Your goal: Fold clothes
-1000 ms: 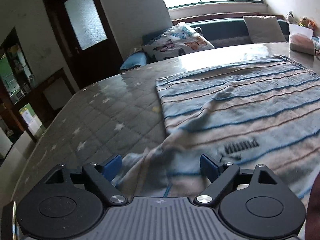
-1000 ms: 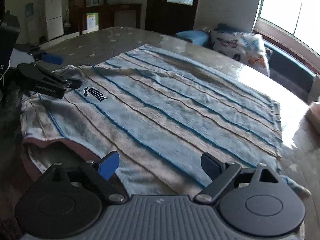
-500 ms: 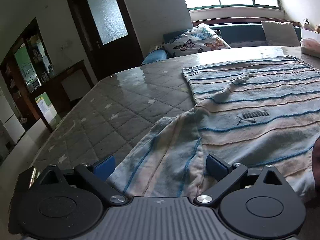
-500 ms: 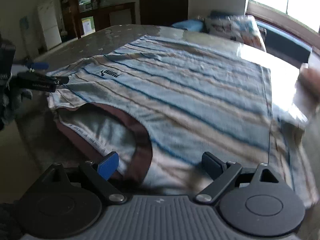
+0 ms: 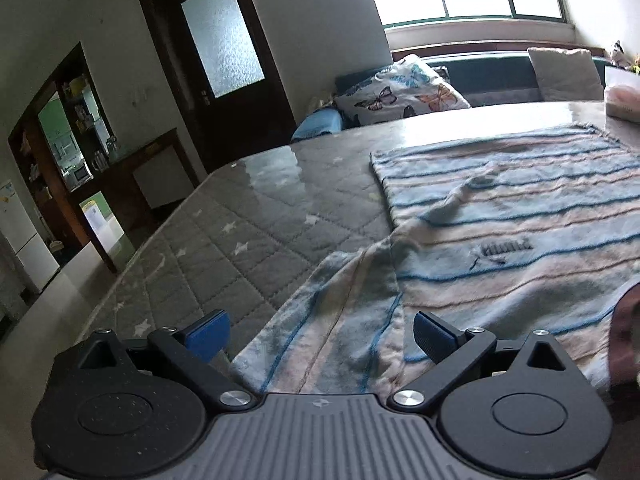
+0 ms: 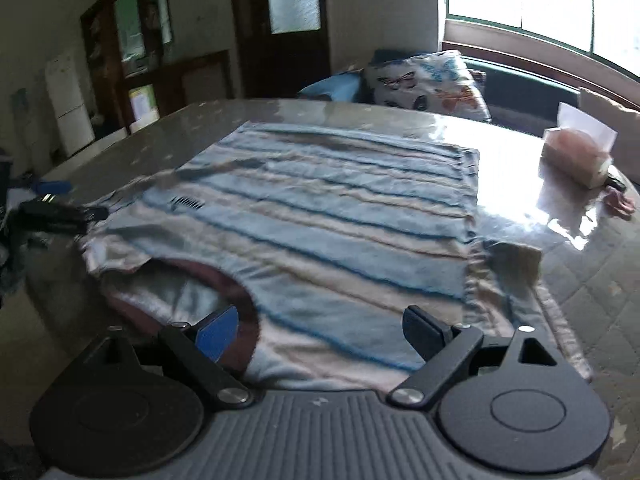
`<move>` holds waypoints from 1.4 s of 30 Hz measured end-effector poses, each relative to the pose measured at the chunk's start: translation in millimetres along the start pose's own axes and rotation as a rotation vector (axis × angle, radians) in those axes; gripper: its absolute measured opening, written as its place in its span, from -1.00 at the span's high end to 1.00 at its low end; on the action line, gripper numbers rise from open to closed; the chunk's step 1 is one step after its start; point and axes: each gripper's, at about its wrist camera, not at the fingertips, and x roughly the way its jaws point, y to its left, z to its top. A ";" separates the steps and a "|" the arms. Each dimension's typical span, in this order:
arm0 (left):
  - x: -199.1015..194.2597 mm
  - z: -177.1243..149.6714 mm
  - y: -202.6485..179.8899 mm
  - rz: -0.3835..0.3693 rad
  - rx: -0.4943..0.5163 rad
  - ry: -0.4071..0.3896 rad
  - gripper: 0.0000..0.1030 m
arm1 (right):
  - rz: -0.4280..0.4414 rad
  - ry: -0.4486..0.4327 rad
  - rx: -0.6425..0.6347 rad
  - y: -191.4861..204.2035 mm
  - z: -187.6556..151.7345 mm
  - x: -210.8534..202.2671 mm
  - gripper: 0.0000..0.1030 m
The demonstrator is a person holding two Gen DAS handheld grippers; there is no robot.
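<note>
A: So, entry. Striped shirt (image 6: 320, 216) lies spread flat on the quilted grey table (image 5: 248, 232), collar at the near edge, hem at the far side toward the window.

B: Left gripper (image 5: 320, 334)?

A: Jaws spread wide, nothing clamped. The shirt's left sleeve (image 5: 332, 320) lies between its 2 blue fingertips (image 5: 210, 332); contact cannot be judged.

B: Right gripper (image 6: 320, 332)?

A: Also released, jaws wide. It sits at the near edge, over the maroon collar (image 6: 224, 280) and shoulder. The right sleeve (image 6: 512, 264) trails off to the right.

B: Other items?

A: Tissue box (image 6: 576, 152) at far right of the table; butterfly cushion (image 5: 400, 92) beyond the far edge.
</note>
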 end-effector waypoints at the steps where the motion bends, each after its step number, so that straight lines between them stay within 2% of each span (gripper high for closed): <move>1: -2.3 2.4 -1.7 -0.008 0.000 -0.007 -0.94 | -0.010 -0.003 0.010 -2.4 1.0 1.4 -0.77; 7: -15.0 15.4 -23.4 -0.068 0.010 -0.052 -0.99 | -0.070 0.028 -0.051 3.0 -13.8 12.7 -0.77; 12: -20.9 28.4 -59.7 -0.169 0.038 -0.085 -1.00 | -0.091 0.031 -0.121 12.5 -26.4 7.0 -0.77; 17: -30.6 39.9 -109.7 -0.294 0.091 -0.126 -1.00 | -0.095 -0.009 -0.027 -3.9 -21.2 -7.2 -0.77; 23: -37.8 42.9 -161.7 -0.388 0.148 -0.138 -1.00 | -0.133 0.017 0.064 -30.6 -29.1 -8.7 -0.65; 27: -39.9 38.3 -182.9 -0.426 0.184 -0.128 -1.00 | -0.174 0.000 0.114 -49.0 -30.4 -13.4 -0.57; 30: -43.6 32.0 -192.2 -0.430 0.218 -0.130 -1.00 | -0.205 -0.013 0.152 -62.9 -31.3 -16.9 -0.41; 42: -46.2 24.9 -208.7 -0.441 0.267 -0.112 -1.00 | -0.354 -0.047 0.288 -116.2 -40.2 -27.7 -0.10</move>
